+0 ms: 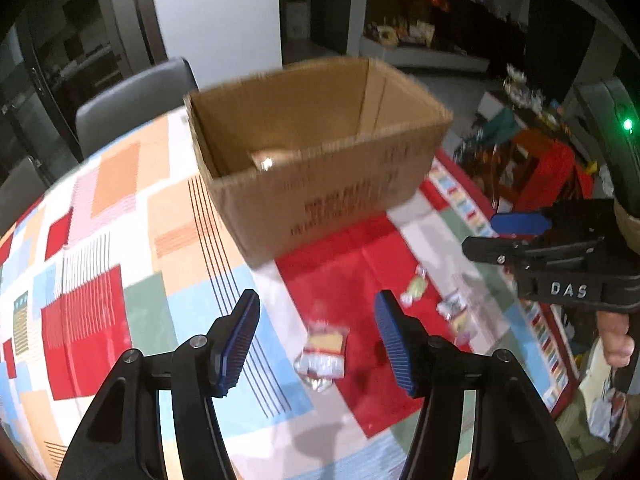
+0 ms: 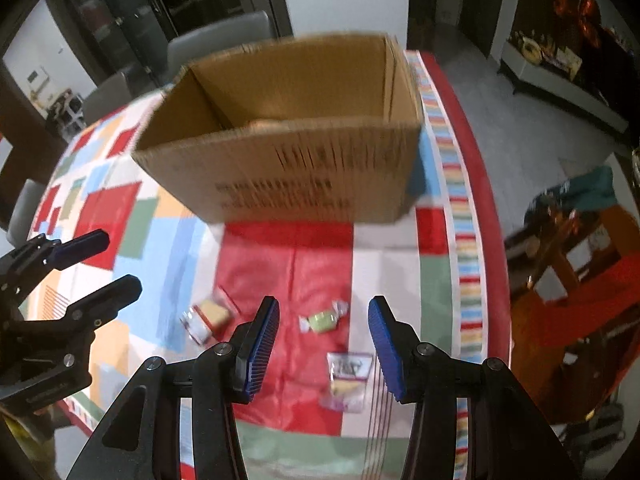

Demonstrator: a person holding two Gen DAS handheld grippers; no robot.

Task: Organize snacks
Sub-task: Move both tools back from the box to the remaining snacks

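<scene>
Corrugated cardboard box (image 1: 320, 152) stands open-topped; both ribbed-padded hand-held grippers, left (image 1: 316, 338) and right (image 2: 324, 350), gape empty.

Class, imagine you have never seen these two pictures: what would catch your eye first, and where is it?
The open cardboard box stands at the table's far side on a bright patchwork tablecloth. Nearer, three wrapped snacks lie loose on the red patch: a green candy, a yellow packet and a clear packet. Both open grippers, left and right, point down at them.
</scene>
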